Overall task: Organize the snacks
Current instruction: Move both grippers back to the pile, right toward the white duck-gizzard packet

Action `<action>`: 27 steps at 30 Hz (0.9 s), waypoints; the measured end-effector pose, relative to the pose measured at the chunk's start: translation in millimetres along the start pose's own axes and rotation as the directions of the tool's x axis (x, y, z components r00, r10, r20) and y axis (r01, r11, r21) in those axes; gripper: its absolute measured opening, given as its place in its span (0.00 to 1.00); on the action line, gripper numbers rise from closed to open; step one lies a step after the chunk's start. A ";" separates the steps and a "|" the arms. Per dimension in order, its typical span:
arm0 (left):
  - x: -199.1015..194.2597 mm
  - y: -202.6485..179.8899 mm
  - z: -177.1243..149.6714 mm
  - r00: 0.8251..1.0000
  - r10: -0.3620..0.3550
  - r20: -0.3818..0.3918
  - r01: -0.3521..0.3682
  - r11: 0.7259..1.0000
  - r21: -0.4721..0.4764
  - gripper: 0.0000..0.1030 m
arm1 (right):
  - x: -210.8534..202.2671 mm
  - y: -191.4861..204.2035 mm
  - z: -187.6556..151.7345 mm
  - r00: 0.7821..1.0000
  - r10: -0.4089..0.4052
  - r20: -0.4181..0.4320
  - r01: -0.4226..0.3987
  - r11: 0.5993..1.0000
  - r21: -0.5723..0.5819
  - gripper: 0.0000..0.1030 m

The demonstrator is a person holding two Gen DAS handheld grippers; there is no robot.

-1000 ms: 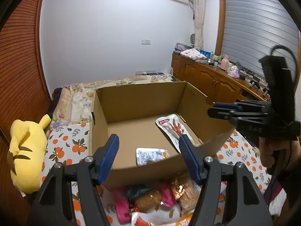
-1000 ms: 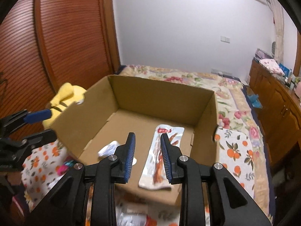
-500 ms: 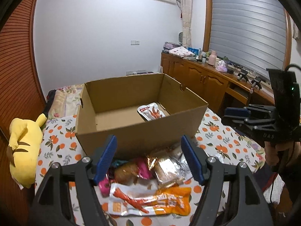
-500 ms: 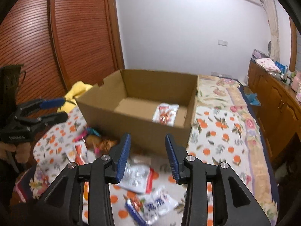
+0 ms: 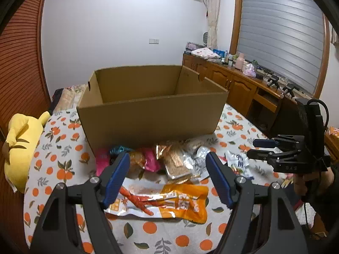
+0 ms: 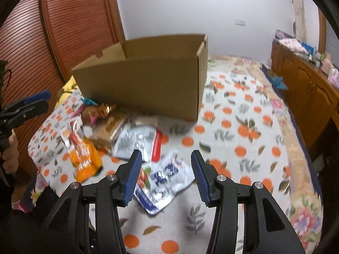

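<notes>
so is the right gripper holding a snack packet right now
No, the right gripper is open, its jaws apart above the white and blue packet lying on the bedspread.

A brown cardboard box [image 5: 148, 118] stands on a white bedspread [image 5: 63, 148] printed with oranges (green leaves too).

The cardboard box's [image 5: 148, 116] near wall hides its floor and contents.
</notes>
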State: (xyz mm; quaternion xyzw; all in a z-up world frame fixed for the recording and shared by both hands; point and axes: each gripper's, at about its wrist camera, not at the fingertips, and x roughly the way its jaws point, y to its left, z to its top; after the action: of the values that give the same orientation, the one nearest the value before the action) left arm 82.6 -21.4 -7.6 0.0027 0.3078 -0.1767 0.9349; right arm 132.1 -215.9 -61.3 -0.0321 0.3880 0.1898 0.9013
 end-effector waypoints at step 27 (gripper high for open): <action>24.7 17.7 -42.7 0.997 0.050 -0.060 -0.054 0.996 -0.077 0.72 | 49.1 0.6 -10.1 0.996 -0.021 -0.081 0.028 0.996 0.080 0.62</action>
State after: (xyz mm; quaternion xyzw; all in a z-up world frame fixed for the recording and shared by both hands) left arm 82.4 -8.1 -58.4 -0.0207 0.3411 -0.1400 0.9293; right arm 155.8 -201.8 -103.2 -0.0080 0.4307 0.1614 0.8879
